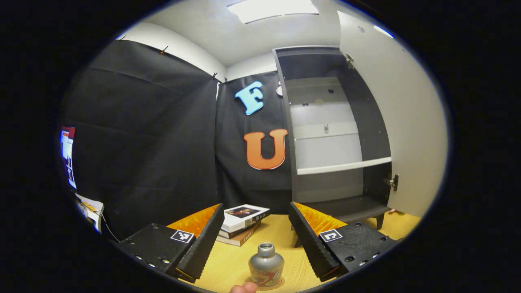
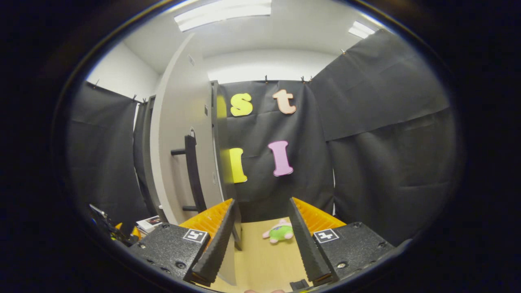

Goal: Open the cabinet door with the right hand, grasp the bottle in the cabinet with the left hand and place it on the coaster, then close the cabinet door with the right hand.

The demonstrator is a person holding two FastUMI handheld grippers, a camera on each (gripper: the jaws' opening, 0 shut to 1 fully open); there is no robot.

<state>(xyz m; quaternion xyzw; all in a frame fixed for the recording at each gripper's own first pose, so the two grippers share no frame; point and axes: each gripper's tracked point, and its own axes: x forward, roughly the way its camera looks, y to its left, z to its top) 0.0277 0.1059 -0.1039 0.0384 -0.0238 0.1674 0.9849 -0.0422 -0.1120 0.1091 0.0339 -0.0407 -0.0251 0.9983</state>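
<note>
Bottle [image 1: 266, 265] on coaster [image 1: 265, 283], table [image 1: 232, 264] near edge; both grippers [image 1: 257, 240] [image 2: 260, 240] spread, empty. Door [image 2: 179, 154] open; closing remains.

My bench [image 1: 232, 264] is a pale wood-grain top. In the left gripper view a stack of 3 books [image 1: 242, 223] lies flat on it toward the back, close to the black cloth wall. Nearer to me the bottle [image 1: 266, 266] stands upright on the coaster [image 1: 272, 285], which lies flat on the wood. The cabinet [image 1: 350, 209] stands on the bench to the right of the books, on short dark legs. In the right gripper view a small green and pink plush toy [image 2: 279, 232] lies on the wood, near the wall.
</note>
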